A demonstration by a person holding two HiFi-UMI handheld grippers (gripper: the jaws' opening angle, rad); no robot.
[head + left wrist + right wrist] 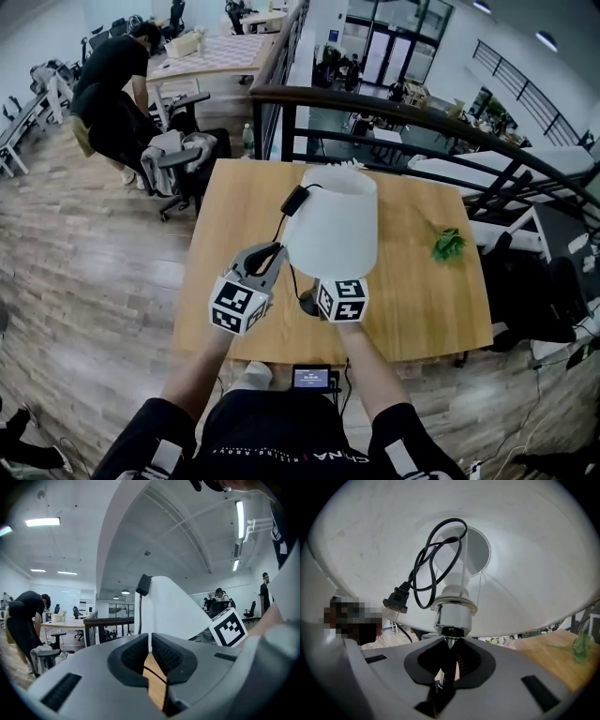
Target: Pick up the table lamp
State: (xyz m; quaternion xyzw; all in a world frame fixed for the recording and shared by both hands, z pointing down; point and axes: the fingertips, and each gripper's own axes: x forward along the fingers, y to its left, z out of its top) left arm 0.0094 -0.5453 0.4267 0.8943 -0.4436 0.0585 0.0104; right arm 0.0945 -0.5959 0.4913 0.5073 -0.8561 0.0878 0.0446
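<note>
The table lamp has a white shade [333,220] and stands over the wooden table [422,300]; its dark base [307,302] shows just left of my right gripper's marker cube [342,300]. From below the shade [525,573], my right gripper [451,644] is shut on the chrome stem [451,620] under the bulb socket. A coiled black cord with its plug [396,603] hangs inside the shade. My left gripper [277,251] [150,641] is left of the shade [168,611], its jaws nearly together on the thin black cord [140,616] below a black switch box [143,584].
A green plant sprig [448,244] lies on the table's right side. A black railing [394,108] runs behind the table. An office chair [178,155] and a bent-over person [112,84] are at the far left. A small screen device [311,378] sits at the near edge.
</note>
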